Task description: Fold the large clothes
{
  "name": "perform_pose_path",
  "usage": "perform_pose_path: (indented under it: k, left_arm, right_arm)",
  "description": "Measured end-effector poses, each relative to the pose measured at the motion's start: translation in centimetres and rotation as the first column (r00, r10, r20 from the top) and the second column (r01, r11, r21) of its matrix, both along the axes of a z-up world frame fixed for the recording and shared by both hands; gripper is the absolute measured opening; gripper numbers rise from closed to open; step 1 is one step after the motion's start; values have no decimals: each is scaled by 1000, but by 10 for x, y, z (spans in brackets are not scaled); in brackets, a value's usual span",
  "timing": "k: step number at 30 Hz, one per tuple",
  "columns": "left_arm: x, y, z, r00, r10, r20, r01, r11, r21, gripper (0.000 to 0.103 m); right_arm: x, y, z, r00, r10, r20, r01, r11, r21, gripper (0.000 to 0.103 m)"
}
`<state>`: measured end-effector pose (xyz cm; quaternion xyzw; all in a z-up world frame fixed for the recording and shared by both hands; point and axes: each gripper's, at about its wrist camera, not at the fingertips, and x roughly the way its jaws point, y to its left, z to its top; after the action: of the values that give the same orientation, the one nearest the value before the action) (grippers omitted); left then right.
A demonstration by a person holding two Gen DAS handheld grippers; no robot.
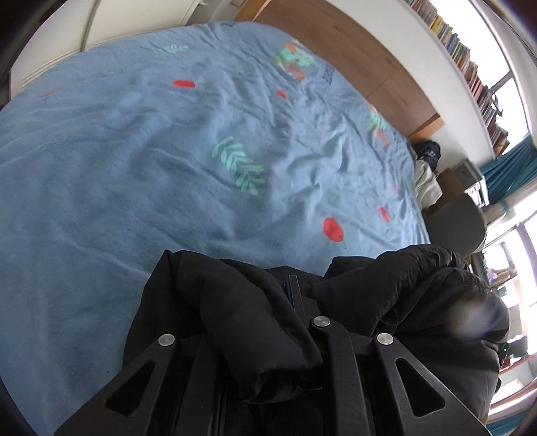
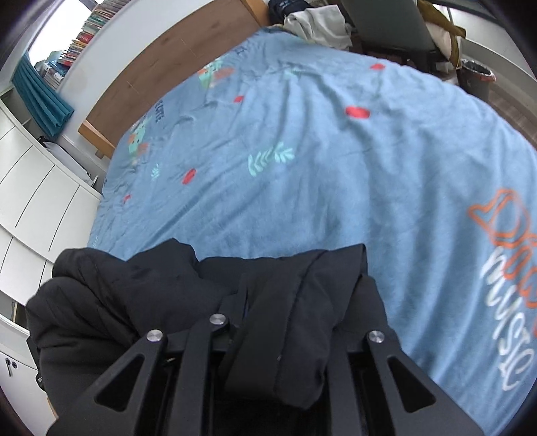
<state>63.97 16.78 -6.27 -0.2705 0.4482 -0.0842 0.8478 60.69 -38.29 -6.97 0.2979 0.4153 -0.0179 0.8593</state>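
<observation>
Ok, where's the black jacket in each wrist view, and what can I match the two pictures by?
Left wrist: jacket fills the bottom centre and right, bunched over the tool.
Right wrist: jacket fills the bottom left and centre, draped over the tool.
Shared landmark: the wooden headboard behind the blue blanket.

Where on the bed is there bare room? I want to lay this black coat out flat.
Nearly all of the blue bedspread ahead of the black coat lies bare, up to the wooden headboard. It is crowded only past the far corner, where a pile of clothes sits beside a chair.
</observation>
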Motion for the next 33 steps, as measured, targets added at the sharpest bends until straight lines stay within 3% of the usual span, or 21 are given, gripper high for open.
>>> perform_pose_path:
  k: [3,5,8,9,10,12,14,17,23,28,33]
  left_arm:
    - [2,3,8,1000,7,-14,-7,1000,-10,16]
    - [0,9,16,1000,15,2,-15,999,-47,24]
    - [-3,26,25,999,47,19,-43,981,-188,57]
    - [-5,30,31,997,69,28,-62,978,-199,72]
    - [-6,33,38,995,90,38,-81,978,-194,78]
    - [-9,40,52,990,127,59,-113,973,-202,82]
    - [-13,49,68,984,164,66,-147,968,-204,84]
    - [-24,62,89,976,203,85,-181,960,-215,86]
    - [-54,65,114,977,190,94,-175,973,-147,88]
    - [-87,26,117,990,83,116,-85,996,10,88]
    - [-113,-30,97,992,-61,110,48,992,118,88]
  right_arm:
    - [1,-7,-4,1000,-14,4,14,998,57,16]
    - [-3,-14,-2,1000,-21,20,19,993,112,19]
    - [-12,-30,0,996,-56,67,37,968,250,34]
    - [-15,-35,2,994,-62,87,33,954,297,45]
    - [-17,-39,4,992,-71,100,33,941,337,52]
    - [-21,-43,14,989,-93,113,44,925,379,73]
    - [-23,-48,25,985,-114,127,51,907,418,79]
    - [-32,-56,43,974,-155,163,63,883,465,81]
    - [-67,-65,96,953,-181,244,67,908,413,83]
    - [-102,-30,132,945,-44,323,-38,969,244,90]
    - [-122,31,128,942,123,313,-149,987,60,91]
